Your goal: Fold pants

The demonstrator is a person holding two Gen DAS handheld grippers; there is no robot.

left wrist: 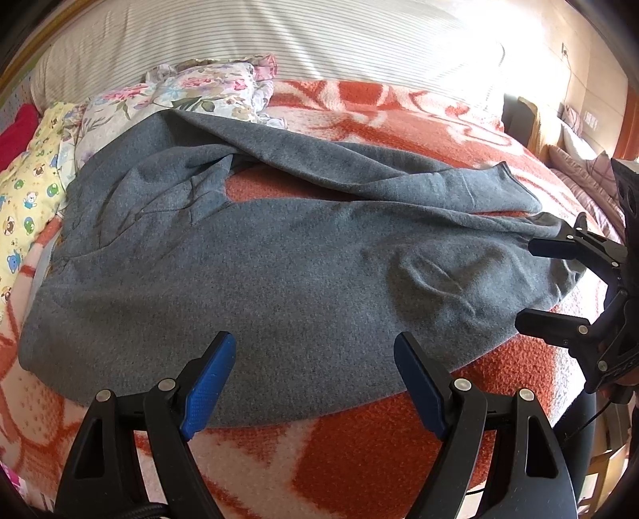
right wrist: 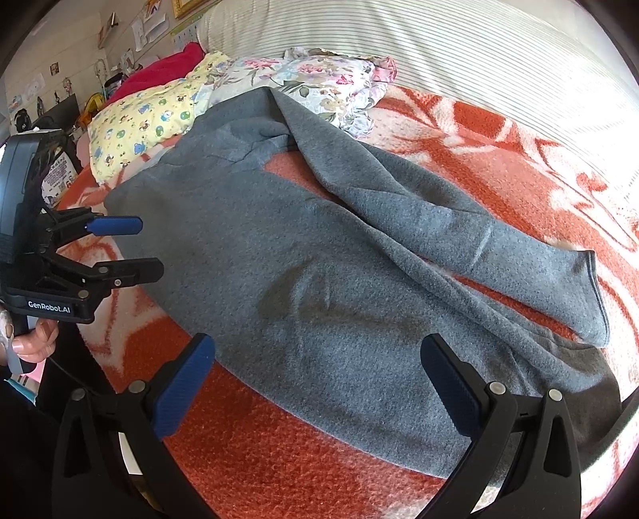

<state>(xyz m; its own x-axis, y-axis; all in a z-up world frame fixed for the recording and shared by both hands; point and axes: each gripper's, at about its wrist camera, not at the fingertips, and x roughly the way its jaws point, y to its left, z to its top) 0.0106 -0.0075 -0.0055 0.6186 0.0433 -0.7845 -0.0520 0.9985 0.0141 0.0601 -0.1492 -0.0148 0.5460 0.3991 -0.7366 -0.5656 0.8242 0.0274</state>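
Note:
Grey fleece pants [left wrist: 279,255] lie spread on a red and white blanket [left wrist: 359,451], waist at the left, the two legs running right with a gap between them. The far leg crosses over toward the cuff [left wrist: 515,179]. My left gripper [left wrist: 315,351] is open and empty, over the near edge of the near leg. My right gripper [left wrist: 527,283] is open at the near leg's cuff end. In the right wrist view the pants [right wrist: 319,259] fill the middle, my right gripper [right wrist: 319,355] is open above the near leg, and my left gripper [right wrist: 139,247] is open at the left.
Floral [left wrist: 191,92] and yellow patterned [left wrist: 28,187] bedding is piled behind the waist. A striped cover [left wrist: 279,36] lies along the back of the bed. The bed edge drops off at the near right [left wrist: 575,415]. Shelves and clutter stand at the far left [right wrist: 60,92].

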